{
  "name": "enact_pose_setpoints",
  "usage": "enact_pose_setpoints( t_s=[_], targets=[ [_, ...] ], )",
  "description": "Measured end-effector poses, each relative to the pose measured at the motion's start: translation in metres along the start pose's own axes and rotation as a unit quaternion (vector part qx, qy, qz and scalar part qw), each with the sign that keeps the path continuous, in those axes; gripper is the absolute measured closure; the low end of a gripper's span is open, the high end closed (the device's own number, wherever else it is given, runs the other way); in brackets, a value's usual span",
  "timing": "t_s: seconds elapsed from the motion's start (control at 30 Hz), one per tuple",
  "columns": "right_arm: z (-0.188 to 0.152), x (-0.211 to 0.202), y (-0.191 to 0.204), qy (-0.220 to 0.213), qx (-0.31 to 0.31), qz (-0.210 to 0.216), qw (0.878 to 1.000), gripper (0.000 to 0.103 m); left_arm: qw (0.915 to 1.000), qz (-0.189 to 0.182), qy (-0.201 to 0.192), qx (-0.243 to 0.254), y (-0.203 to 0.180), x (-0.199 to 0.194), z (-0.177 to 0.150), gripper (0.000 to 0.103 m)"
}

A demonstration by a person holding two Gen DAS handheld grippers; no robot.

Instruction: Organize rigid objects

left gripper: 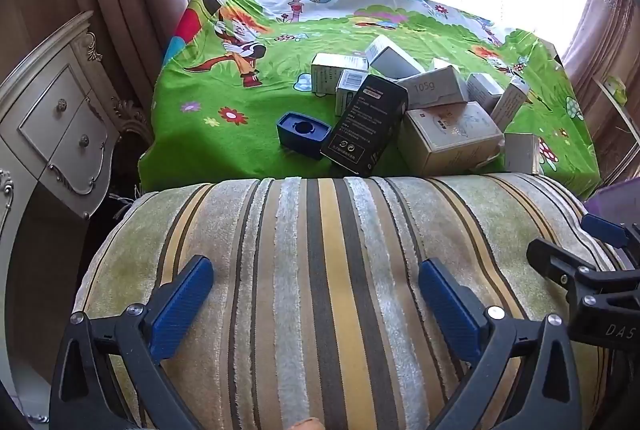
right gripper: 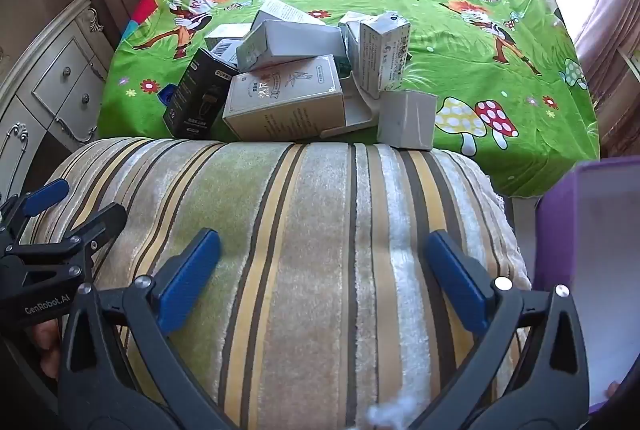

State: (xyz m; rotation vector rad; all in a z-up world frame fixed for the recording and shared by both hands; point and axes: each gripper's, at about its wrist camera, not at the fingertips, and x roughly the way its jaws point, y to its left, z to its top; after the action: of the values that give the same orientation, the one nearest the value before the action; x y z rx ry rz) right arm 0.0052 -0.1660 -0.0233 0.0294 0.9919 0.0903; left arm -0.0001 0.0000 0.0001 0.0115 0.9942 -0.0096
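Both grippers idle over the striped plush cushion [left gripper: 320, 290]. Left gripper [left gripper: 316, 294] jaws wide, empty; right gripper [right gripper: 324, 278] jaws wide, empty.

Task items: heap of cardboard boxes [left gripper: 432, 109] on the cartoon-print cloth [left gripper: 240, 101] covering the bench, centre-right of the left view, upper centre of the right view. Mostly matte white/grey cartons, sharp edges, some leaning on each other. Black glossy box [left gripper: 366, 123] tilted against the pile. Blue moulded plastic insert [left gripper: 302, 133] just left of it, apart from the rest. Purple bin [right gripper: 568, 250] at right edge of the right view, open, likely the destination.

Risks:
- Pulling a lower carton probably topples the leaning ones.
- Glossy black box may slip in the jaws.
- Thin cardboard crushes if squeezed hard.
- Loose cloth could drag with a box.
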Motion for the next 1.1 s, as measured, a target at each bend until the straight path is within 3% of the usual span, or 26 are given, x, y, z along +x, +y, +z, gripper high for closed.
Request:
enact_pose_setpoints(
  t_s=[1.1],
  targets=[
    [0.0004, 0.0014, 0.0004, 0.010, -0.003, -0.004, 1.000, 0.000, 1.0000, 0.000, 0.003, -0.002, 0.0002, 0.0028, 0.0004, 0.000]
  ],
)
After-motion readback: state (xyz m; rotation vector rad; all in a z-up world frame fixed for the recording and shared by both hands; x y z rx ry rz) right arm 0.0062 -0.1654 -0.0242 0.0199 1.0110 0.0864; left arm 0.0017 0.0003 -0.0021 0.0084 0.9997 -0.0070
